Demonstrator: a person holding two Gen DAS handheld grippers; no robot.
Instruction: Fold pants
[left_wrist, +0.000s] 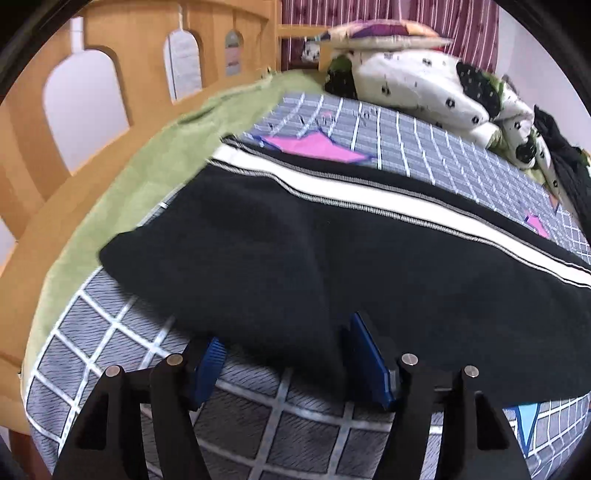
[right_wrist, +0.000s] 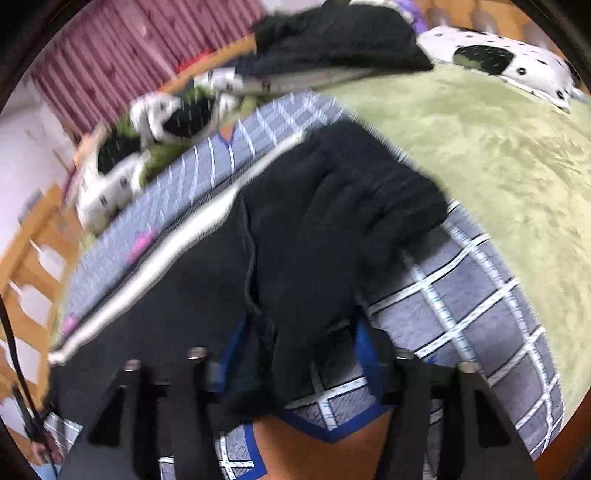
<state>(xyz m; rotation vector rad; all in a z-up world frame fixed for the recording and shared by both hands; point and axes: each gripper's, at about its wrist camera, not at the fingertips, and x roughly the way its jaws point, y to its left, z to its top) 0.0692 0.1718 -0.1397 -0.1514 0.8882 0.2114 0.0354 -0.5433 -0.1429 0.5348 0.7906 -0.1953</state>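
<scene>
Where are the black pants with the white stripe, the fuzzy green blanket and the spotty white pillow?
Black pants with white side stripe (left_wrist: 280, 236): left wrist view, black cloth.
Fuzzy green blanket (right_wrist: 498, 147): right wrist view, open middle.
White pillow with black spots (left_wrist: 413, 79): left wrist view, white front.

bed (left_wrist: 258, 417): wooden frame, grey grid-pattern cover | on it: black pants (left_wrist: 332, 266) with white side stripe, laid across | green blanket (left_wrist: 122, 192) along the rail side | spotted white bedding (left_wrist: 413, 81) heaped at far end
</scene>
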